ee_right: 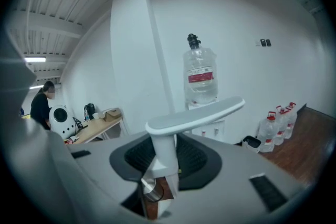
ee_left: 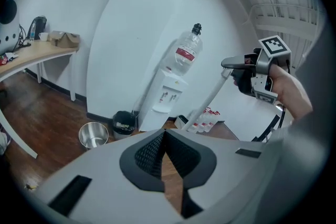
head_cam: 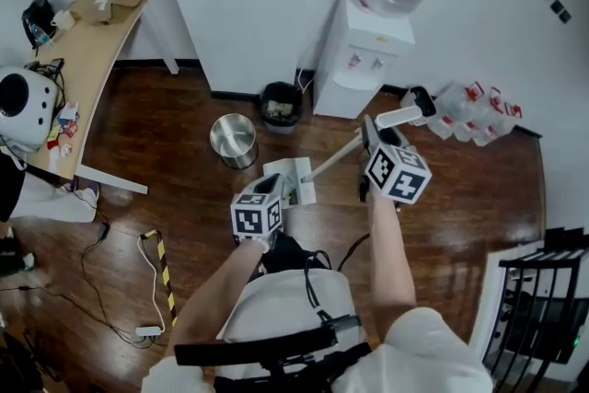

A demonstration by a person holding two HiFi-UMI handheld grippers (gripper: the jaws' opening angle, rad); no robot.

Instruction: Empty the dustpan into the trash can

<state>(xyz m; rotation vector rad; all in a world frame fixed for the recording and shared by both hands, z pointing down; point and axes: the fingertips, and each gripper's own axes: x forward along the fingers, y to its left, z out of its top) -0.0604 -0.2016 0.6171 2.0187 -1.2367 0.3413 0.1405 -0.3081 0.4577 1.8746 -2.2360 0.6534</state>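
A white long-handled dustpan [head_cam: 293, 180] hangs above the wooden floor in front of me. My right gripper [head_cam: 368, 143] is shut on the top of its slanting handle [head_cam: 336, 159]. In the right gripper view the handle's shaft [ee_right: 164, 157] stands between the pads, under the flat grip [ee_right: 195, 114]. My left gripper [head_cam: 265, 190] is just behind the pan, and its jaws [ee_left: 164, 134] meet at the tips with nothing between them. A round steel trash can [head_cam: 233, 140] [ee_left: 93, 135] stands open beyond the dustpan. A black bin [head_cam: 279, 104] [ee_left: 124, 123] sits behind it by the wall.
A water dispenser [head_cam: 368, 51] stands against the wall, with spare water bottles [head_cam: 479, 110] on the floor to its right. A wooden desk [head_cam: 83, 60] runs along the left. Cables and a yellow-black strip [head_cam: 161, 267] lie on the floor. A black rack [head_cam: 543, 299] stands at right.
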